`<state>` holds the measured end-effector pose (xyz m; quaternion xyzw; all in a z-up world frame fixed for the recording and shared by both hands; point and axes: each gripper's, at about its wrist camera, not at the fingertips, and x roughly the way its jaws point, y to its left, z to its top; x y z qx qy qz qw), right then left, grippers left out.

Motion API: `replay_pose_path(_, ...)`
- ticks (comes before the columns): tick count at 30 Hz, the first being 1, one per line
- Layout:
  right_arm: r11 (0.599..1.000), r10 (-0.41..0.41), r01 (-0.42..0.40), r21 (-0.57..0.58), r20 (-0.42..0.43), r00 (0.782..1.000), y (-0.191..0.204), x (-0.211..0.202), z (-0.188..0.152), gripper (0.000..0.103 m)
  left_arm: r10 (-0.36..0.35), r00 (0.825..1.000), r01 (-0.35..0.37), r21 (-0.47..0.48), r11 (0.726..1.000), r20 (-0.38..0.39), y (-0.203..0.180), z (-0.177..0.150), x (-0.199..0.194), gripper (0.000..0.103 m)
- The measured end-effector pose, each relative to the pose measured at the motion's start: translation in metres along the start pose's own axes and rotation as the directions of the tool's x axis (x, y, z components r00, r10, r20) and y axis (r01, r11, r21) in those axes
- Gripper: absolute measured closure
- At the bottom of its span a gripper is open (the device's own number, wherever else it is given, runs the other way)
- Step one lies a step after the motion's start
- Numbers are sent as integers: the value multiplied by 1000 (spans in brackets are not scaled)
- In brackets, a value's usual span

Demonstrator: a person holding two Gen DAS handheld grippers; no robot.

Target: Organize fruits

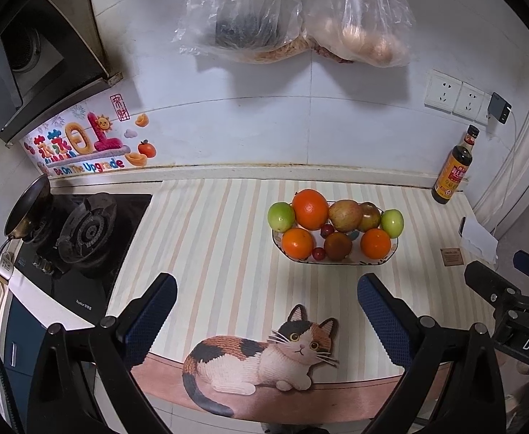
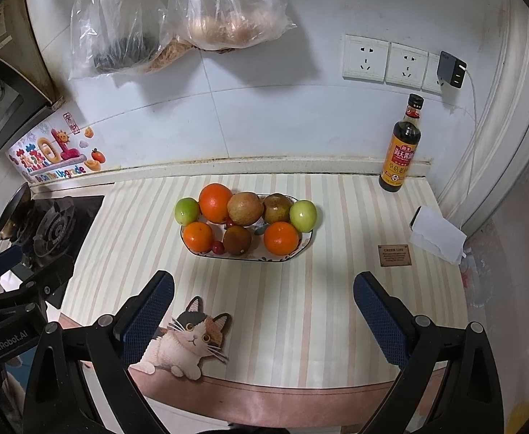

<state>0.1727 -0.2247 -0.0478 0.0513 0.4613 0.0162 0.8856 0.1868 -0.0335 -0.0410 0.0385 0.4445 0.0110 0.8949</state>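
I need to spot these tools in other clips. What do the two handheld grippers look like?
Both match: the left gripper and the right gripper have black angular frames with silver rivets and two fingers faced with dark blue textured pads. White lettering marks their bodies: "DAS" on the right, "GenRobot.AI" on the left.

White-tiled kitchen corner

A striped mat (image 2: pixel 300 289) covers the surface; a gas stove (image 1: pixel 84 231) sits left, wall sockets (image 2: pixel 385 59) and a sauce bottle (image 2: pixel 401 144) right, plastic bags (image 2: pixel 177 18) hang above.
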Motion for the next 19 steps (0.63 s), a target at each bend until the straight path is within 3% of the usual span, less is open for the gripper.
replay_pose_path(19,1000,-5,5,4,7,1000,-3,-2,2,2,9,1000,-9,6,1000,20,-3,3,-5,1)
